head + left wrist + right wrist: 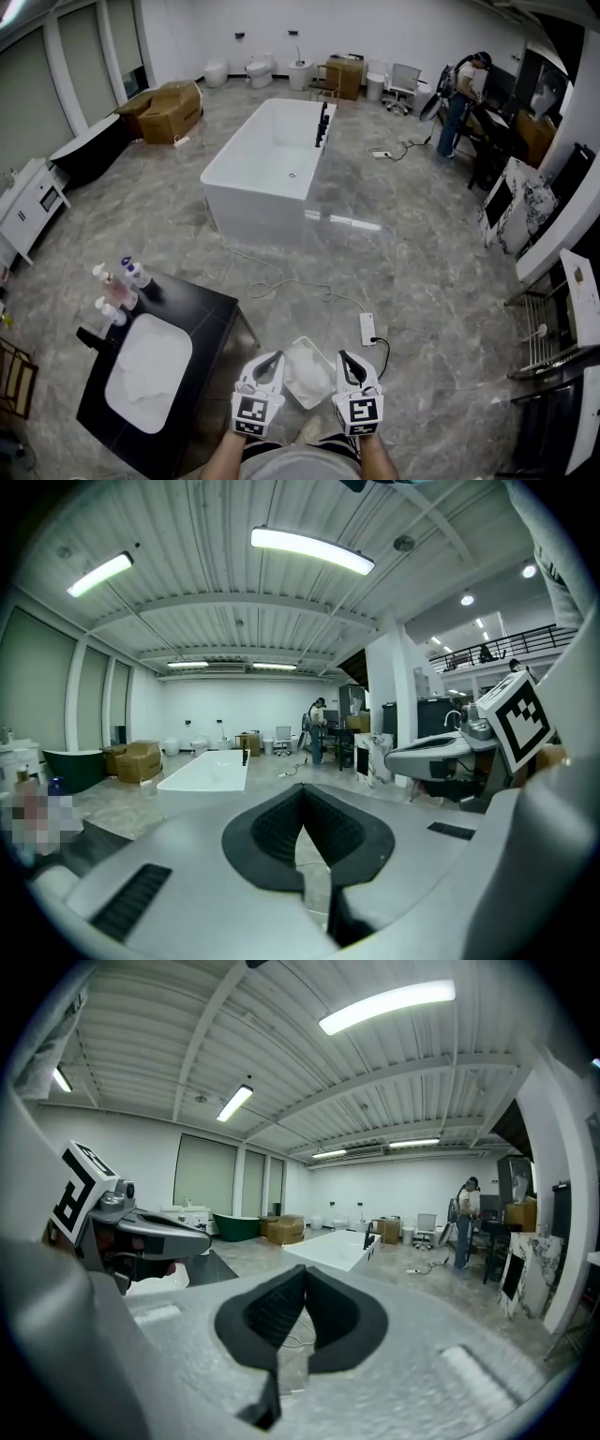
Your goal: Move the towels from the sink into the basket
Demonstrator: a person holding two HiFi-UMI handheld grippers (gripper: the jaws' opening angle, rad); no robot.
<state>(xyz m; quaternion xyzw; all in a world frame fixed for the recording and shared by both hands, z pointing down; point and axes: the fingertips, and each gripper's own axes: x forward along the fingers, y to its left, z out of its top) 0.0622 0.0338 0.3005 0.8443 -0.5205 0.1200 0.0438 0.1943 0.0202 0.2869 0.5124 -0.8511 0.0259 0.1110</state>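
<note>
In the head view a white towel (145,375) fills the oval sink (184,339) set in a black counter at the lower left. A white basket (309,373) stands on the floor to the counter's right, with something white inside. My left gripper (274,357) and right gripper (344,357) hang side by side above the basket's two edges, pointing forward. The left gripper (302,793) has its dark pads closed together with nothing between them. In its own view the right gripper (305,1273) is likewise shut and empty. Neither touches the towel.
Several bottles (120,284) stand at the counter's far end. A white bathtub (272,159) sits mid-room, with a cable and a power strip (367,328) on the marble floor before it. Cardboard boxes (170,111) lie at back left; a person (460,101) stands at back right; racks (551,330) line the right.
</note>
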